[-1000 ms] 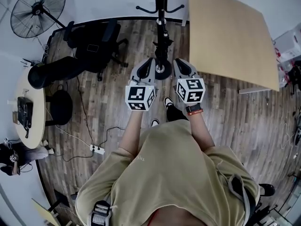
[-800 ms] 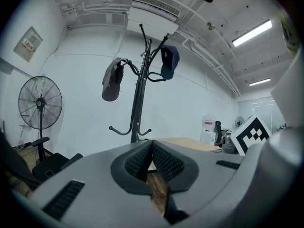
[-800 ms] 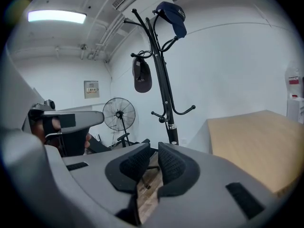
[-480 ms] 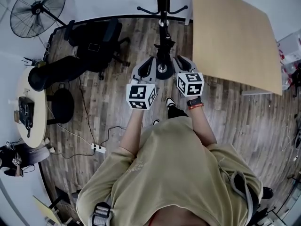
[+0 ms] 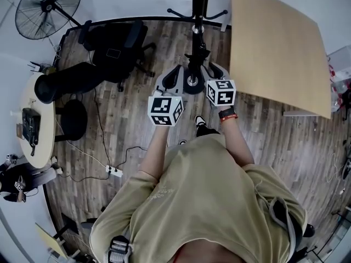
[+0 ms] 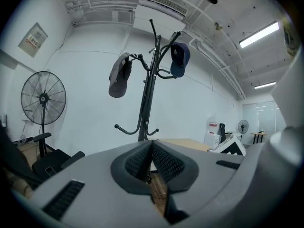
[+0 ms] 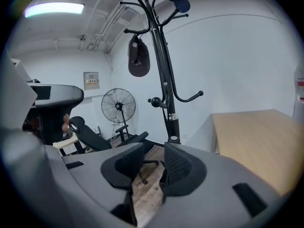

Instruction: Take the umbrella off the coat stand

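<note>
Your left gripper (image 6: 151, 144): pads pressed together, nothing pinched. Your right gripper (image 7: 154, 147): jaws have just been opening and now stand spread, only floorboards (image 7: 142, 184) between them. Coat stand (image 6: 144, 108) is dead ahead, its lower pole hidden behind the pads. Umbrella: not separable from that black pole in any view.

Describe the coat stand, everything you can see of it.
The coat stand is a slim black pole, metal by its look, upright on the wooden floor near the white wall, beside a light wooden table. Curved hooks branch off near its top and again lower down. A grey cap and a dark blue cap hang from the upper hooks. A silver collar rings the pole.
</note>
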Tool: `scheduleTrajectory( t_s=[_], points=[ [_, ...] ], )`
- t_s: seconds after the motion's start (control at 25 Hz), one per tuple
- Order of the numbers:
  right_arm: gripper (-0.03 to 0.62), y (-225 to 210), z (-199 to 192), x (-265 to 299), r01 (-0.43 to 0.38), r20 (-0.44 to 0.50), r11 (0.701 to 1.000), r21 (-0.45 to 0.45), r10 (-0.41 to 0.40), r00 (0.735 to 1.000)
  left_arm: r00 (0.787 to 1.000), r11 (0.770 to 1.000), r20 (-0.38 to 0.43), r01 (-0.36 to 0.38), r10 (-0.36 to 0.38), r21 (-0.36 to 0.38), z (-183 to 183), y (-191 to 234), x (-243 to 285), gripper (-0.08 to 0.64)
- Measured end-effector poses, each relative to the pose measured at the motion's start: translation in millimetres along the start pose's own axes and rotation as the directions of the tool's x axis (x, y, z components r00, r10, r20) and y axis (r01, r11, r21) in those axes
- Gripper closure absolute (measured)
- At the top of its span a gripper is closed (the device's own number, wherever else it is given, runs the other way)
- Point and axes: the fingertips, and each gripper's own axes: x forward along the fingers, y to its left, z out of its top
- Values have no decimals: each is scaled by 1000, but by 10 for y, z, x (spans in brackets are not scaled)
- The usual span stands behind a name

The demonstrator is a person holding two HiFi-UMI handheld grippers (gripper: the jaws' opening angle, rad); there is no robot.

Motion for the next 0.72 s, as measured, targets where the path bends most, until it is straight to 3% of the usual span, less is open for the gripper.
scheduleTrajectory(
  t_s=[0.24,0.72],
  points=[
    [445,-89,-36,219,8,-11,1000,-13,-8,1000,1000,1000,10,1,-1,19,78,65,112,537],
    [430,-209,-109,339,22,54,999,-34,-20,998,1000,999,10,16,-17,35,33,44,216,536]
  ],
)
